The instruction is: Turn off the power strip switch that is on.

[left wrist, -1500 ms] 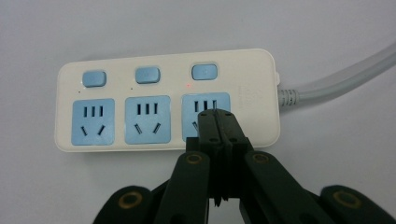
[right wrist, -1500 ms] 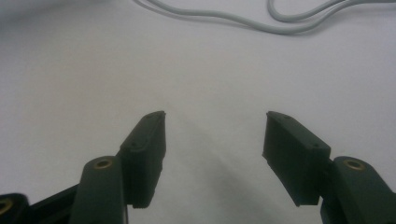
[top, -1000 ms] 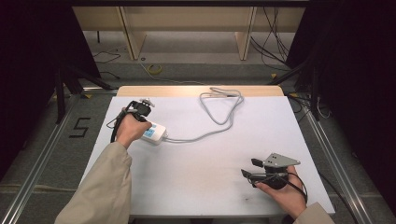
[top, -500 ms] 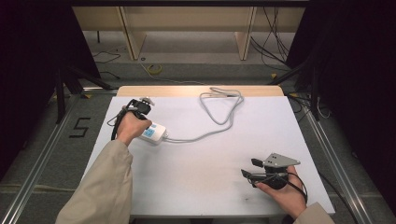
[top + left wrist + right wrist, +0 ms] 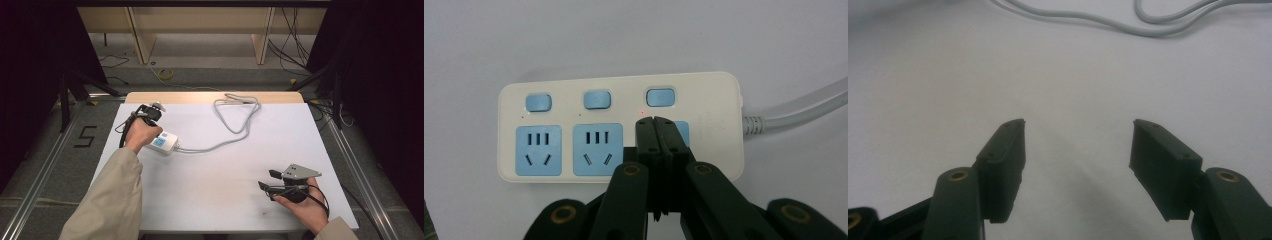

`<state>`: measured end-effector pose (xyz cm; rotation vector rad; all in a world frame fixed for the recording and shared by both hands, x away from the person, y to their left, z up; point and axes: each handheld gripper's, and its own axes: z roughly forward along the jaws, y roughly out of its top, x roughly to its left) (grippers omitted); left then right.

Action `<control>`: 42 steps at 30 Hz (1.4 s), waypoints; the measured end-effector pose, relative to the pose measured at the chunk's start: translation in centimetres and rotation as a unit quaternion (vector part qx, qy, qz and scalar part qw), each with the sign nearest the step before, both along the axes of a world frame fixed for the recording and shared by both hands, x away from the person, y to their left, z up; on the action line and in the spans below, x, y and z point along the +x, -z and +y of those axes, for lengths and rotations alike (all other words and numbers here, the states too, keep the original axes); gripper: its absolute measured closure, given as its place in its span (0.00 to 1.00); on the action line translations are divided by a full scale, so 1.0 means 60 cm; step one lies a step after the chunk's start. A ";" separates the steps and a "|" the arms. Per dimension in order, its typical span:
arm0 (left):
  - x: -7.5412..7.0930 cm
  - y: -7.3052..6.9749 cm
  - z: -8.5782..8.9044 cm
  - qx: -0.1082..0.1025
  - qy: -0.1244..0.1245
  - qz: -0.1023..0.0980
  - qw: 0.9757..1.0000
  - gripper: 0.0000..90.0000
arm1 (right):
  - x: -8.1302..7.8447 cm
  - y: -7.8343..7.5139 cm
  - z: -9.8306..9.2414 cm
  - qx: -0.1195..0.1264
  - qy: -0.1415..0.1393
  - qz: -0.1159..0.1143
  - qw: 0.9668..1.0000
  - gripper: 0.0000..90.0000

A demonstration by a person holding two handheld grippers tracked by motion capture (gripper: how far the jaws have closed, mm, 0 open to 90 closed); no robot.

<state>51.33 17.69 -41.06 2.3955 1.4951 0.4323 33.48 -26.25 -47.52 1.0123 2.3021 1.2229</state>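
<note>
Power strip lies left on table; cable trails right.

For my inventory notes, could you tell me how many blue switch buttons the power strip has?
3, in a row along the power strip: left button, middle button, right button, just above the closed left gripper.

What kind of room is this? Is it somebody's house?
Probably not a house; it looks like a lab or workshop for recording. A white table stands between dark curtains, loose cables lie on the floor, and a power strip sits ready.
</note>
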 end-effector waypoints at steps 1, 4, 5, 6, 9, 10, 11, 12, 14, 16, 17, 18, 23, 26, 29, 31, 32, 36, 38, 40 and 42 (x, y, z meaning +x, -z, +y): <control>0.001 0.000 0.001 0.001 0.000 0.001 1.000 0.99 | 0.000 0.000 0.000 0.000 0.000 0.000 1.000 0.44; 0.002 0.000 0.001 0.003 0.000 0.002 1.000 1.00 | 0.000 0.000 0.000 0.000 0.000 0.000 1.000 0.44; 0.002 0.000 0.001 0.000 -0.002 0.000 1.000 1.00 | 0.000 0.000 0.000 0.000 0.000 0.000 1.000 0.44; 0.002 0.000 0.001 0.000 -0.002 0.000 1.000 1.00 | 0.000 0.000 0.000 0.000 0.000 0.001 1.000 0.44; 0.003 0.001 0.000 -0.001 0.000 0.001 1.000 0.99 | 0.000 0.000 0.000 0.000 0.000 0.001 1.000 0.44; 0.004 0.002 0.001 -0.001 0.000 0.001 1.000 1.00 | 0.000 0.000 0.000 0.000 -0.001 0.000 1.000 0.44; 0.005 0.002 0.001 0.000 0.001 0.002 1.000 0.99 | 0.000 0.000 0.000 0.000 0.000 0.001 1.000 0.44; 0.006 0.003 0.001 0.000 -0.002 0.001 1.000 0.99 | 0.000 0.000 0.000 0.000 0.000 0.001 1.000 0.44; 0.007 0.003 0.002 0.000 -0.004 0.001 1.000 0.99 | 0.000 0.000 0.000 0.000 0.000 0.001 1.000 0.44; 0.008 0.003 0.002 0.002 -0.003 0.003 1.000 0.99 | 0.000 0.000 0.000 0.000 0.000 0.001 1.000 0.44; 0.009 0.003 0.001 0.002 -0.004 0.002 1.000 0.99 | 0.000 0.000 0.000 0.000 0.000 0.001 1.000 0.44; 0.009 0.003 0.001 0.001 -0.004 0.001 1.000 0.99 | 0.000 0.000 0.000 0.000 0.000 0.001 1.000 0.44; 0.011 0.000 -0.003 -0.002 0.001 0.001 1.000 0.99 | 0.000 0.000 0.000 0.000 0.000 0.001 1.000 0.44; 0.013 -0.002 -0.005 0.001 0.002 0.000 1.000 0.99 | 0.000 0.000 0.000 0.000 0.000 0.000 1.000 0.44; 0.016 -0.003 -0.006 0.003 0.003 0.000 1.000 0.99 | 0.000 0.000 0.000 0.001 0.000 0.001 1.000 0.44; 0.018 -0.004 -0.006 0.007 0.005 0.002 1.000 0.99 | 0.000 0.000 0.000 0.001 0.000 0.001 1.000 0.44; 0.018 -0.004 -0.007 0.005 0.003 0.000 1.000 0.99 | 0.000 0.000 0.000 0.001 0.000 0.001 1.000 0.44; 0.021 -0.004 -0.009 0.009 0.007 0.002 1.000 0.99 | 0.000 0.000 0.000 0.001 -0.001 0.000 1.000 0.44; 0.022 -0.003 -0.010 0.009 0.005 0.001 1.000 0.99 | 0.000 0.000 0.000 0.001 -0.001 0.001 1.000 0.44; 0.023 -0.002 -0.011 0.011 0.006 0.002 1.000 0.99 | 0.000 0.000 0.000 0.001 -0.001 0.000 1.000 0.44; 0.023 -0.001 -0.013 0.011 0.006 0.002 1.000 0.99 | 0.000 0.000 0.000 0.001 -0.002 0.000 1.000 0.44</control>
